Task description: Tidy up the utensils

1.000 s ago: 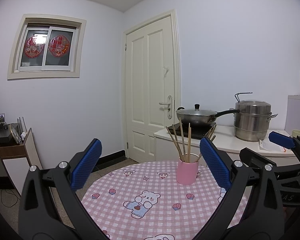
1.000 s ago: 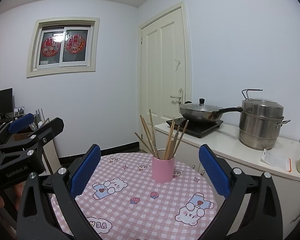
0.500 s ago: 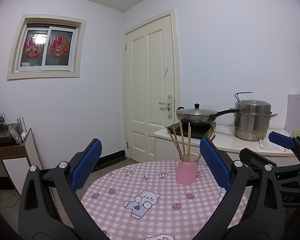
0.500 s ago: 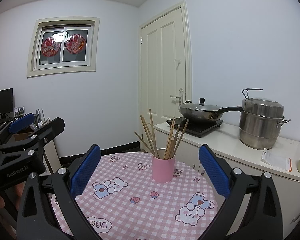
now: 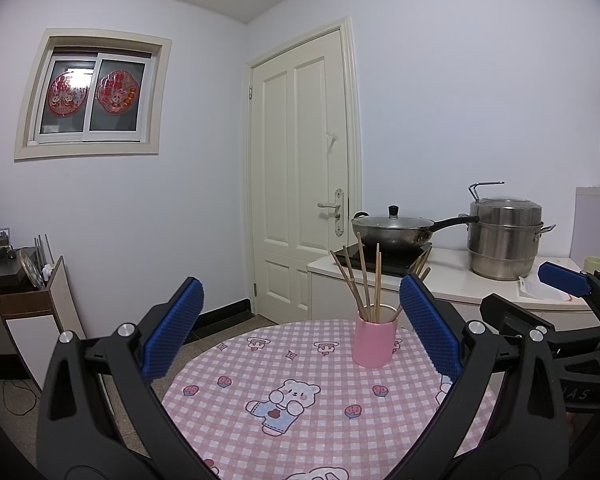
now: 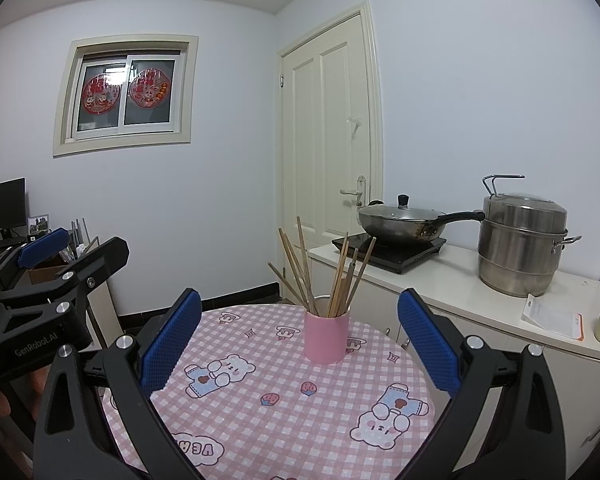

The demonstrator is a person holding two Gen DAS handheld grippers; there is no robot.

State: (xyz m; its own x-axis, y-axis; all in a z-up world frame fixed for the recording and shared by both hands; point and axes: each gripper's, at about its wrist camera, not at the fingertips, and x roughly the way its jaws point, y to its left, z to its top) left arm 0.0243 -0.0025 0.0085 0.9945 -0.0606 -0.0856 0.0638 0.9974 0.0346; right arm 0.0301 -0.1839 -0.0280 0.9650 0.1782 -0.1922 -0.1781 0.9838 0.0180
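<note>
I see the pink cup of chopsticks upright on the table, ahead of both claws and touching neither. Left claw is spread wide with nothing in it; the cup sits toward its right finger. Right claw is also spread wide, nothing held; the cup is nearly centred between its fingers, farther out. Right wrist view shows the left claw at the left edge, plus a monitor; left wrist view shows the right claw at the right edge. Chopsticks are plain wood, fanned out, leaning both ways. Table has a pink checked cloth with bear prints.
</note>
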